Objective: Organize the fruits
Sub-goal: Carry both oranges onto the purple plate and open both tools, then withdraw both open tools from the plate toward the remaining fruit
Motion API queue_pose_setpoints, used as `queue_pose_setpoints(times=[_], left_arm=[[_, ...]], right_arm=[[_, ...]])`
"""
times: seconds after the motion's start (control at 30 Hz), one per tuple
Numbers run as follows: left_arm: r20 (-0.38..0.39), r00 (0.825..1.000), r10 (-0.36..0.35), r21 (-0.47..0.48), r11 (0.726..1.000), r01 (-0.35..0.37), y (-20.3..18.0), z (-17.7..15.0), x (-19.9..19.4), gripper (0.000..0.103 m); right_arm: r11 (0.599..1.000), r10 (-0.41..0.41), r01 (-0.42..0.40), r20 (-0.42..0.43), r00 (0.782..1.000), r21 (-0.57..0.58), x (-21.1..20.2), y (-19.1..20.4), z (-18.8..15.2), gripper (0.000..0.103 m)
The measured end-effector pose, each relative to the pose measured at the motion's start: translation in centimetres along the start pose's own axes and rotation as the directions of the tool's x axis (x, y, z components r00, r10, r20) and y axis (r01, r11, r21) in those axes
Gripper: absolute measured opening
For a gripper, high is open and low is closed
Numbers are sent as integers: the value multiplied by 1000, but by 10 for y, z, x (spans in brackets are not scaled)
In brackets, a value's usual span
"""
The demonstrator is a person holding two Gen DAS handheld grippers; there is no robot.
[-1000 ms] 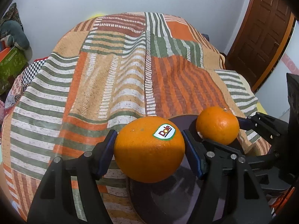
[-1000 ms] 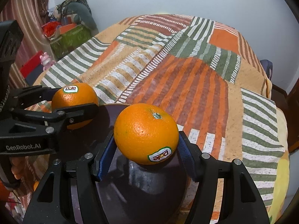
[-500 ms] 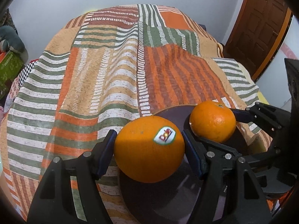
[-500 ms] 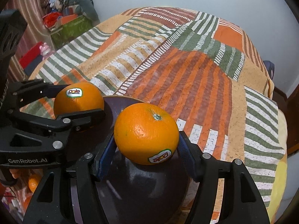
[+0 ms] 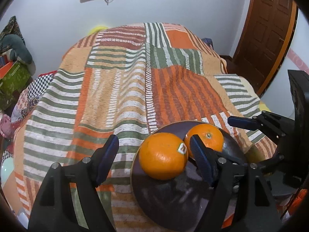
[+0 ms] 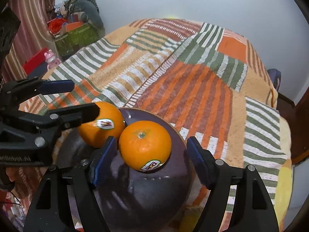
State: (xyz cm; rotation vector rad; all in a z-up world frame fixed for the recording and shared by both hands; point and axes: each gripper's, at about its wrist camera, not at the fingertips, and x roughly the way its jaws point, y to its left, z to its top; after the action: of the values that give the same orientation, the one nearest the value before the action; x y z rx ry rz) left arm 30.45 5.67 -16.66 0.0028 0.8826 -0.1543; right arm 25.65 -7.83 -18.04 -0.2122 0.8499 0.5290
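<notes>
Two oranges with Dole stickers lie side by side, touching, in a dark purple plate (image 5: 173,199) on the striped bedspread. In the left wrist view the left orange (image 5: 163,155) sits between the spread fingers of my left gripper (image 5: 154,154), near its right finger. The right orange (image 5: 207,138) shows behind that finger. In the right wrist view the right orange (image 6: 144,145) lies between the spread fingers of my right gripper (image 6: 151,155), with the left orange (image 6: 100,123) and the plate (image 6: 144,199) beside it. Both grippers are open and empty.
The plate sits near the front edge of a bed covered by an orange, green and white striped blanket (image 5: 135,81). A brown door (image 5: 270,29) is at the right. Boxes and clutter (image 6: 73,32) stand at the left by the wall.
Both grippers have opened and let go of their oranges, which now rest in the plate. Both grippers have drawn back and tilted upward.
</notes>
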Motion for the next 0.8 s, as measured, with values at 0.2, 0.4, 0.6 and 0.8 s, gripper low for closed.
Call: queue_pose_setpoints(times=[0.2,0.4,0.6,0.8], left_arm=[[39,999,9,-36,999,-8,5,-8,-33,77],[59,997,43,-33,999,-42,2,-27,-67,78],[85,995,61,-48,997,-57,-1,-53,-104,87],[68,996,59,-62,997,-55,-5,-83,-122,90]], right_arm=[[1000,-14,13,51,999,24,-32,-2,-3,74],[998,-39,34,102,994,47,-69,0,-14,76],[996,-43,32,135,990,81,-104,5,-37,81],[992,-21,4,130,991,128,-120,10,-62,84]])
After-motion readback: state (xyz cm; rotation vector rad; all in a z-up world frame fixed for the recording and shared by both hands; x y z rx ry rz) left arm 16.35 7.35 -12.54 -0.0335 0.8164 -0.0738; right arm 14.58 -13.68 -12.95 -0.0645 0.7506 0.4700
